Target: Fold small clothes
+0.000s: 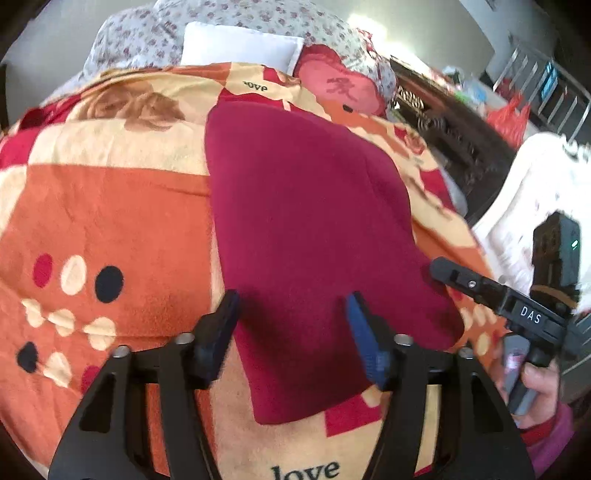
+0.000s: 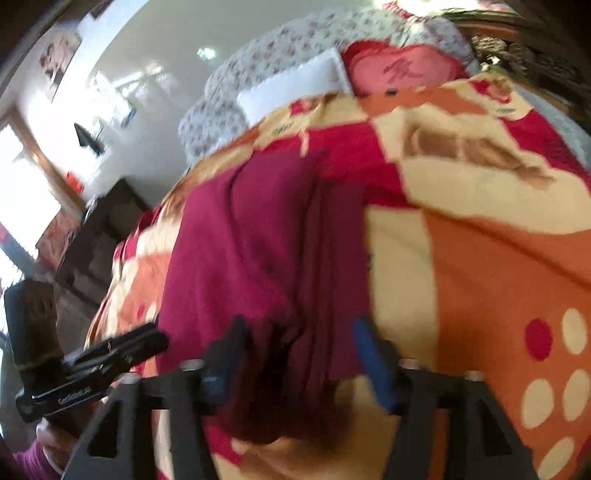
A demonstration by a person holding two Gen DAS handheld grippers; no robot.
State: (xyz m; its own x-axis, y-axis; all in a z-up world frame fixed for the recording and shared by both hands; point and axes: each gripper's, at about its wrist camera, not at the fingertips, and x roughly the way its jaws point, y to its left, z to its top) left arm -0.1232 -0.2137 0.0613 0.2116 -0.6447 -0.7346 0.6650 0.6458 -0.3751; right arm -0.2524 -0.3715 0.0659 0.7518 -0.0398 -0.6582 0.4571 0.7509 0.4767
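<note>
A dark red garment [image 1: 306,221] lies flat on the patterned orange blanket [image 1: 110,221]. My left gripper [image 1: 291,299] is open, its fingers just above the garment's near part, holding nothing. The right gripper [image 1: 437,267] shows from the side at the garment's right edge; I cannot tell its state there. In the right wrist view the same garment [image 2: 258,240] lies with folds, and my right gripper [image 2: 299,328] is open over its near end. The left gripper [image 2: 147,339] shows at lower left.
A white pillow [image 1: 240,44] and a pink heart cushion [image 1: 340,88] lie at the bed's far end with a floral quilt [image 1: 140,33]. A dark carved headboard [image 1: 443,122] and a white fluffy item [image 1: 546,184] stand to the right.
</note>
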